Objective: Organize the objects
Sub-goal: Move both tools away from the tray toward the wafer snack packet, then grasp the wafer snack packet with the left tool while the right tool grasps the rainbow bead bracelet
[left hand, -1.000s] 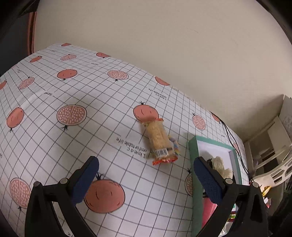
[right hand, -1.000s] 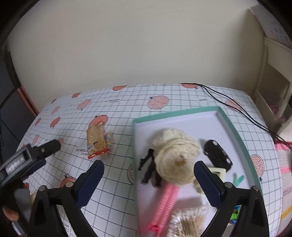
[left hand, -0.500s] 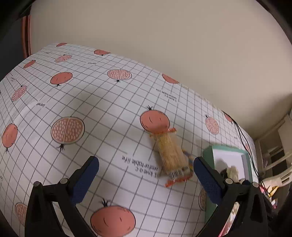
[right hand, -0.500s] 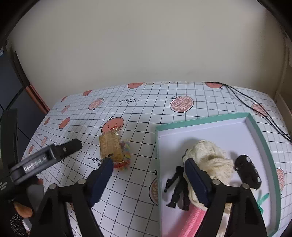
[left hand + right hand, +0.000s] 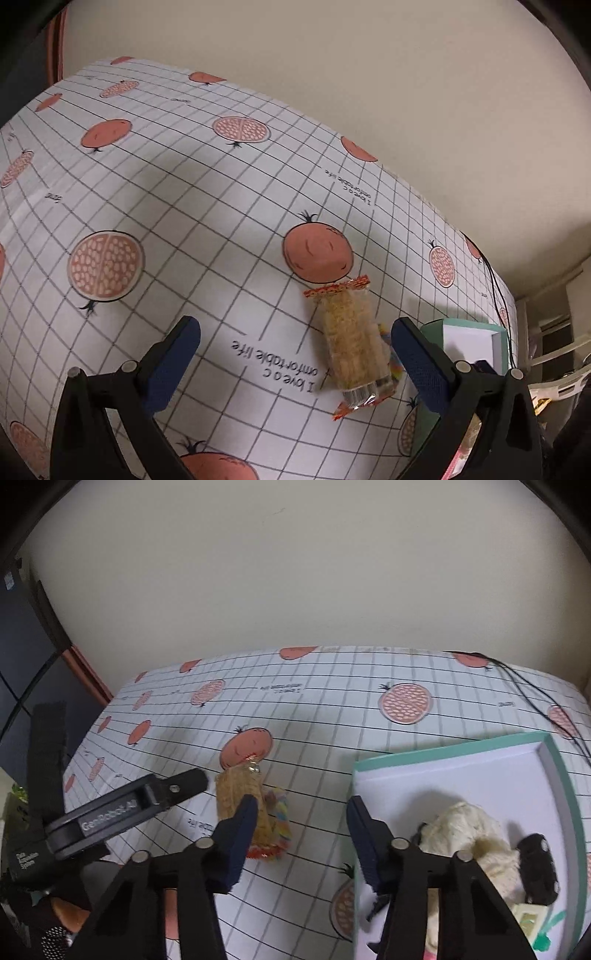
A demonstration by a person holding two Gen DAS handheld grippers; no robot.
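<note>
Hovering over pomegranate-print tablecloth (image 5: 192,206), left gripper (image 5: 295,354) spread wide, empty, snack packet (image 5: 349,343) lying flat between its fingers, nearer right one. Small colourful wrapper (image 5: 280,812) just beside packet on right, contents too blurred to tell. Right gripper (image 5: 301,834) part open, empty, above bare cloth between packet and teal-rimmed tray (image 5: 443,753). Tray holds cream yarn ball (image 5: 469,830), black toy car (image 5: 537,871), black figure (image 5: 376,908) mostly hidden behind right finger. Black cable (image 5: 535,694) trails across far right corner.
</note>
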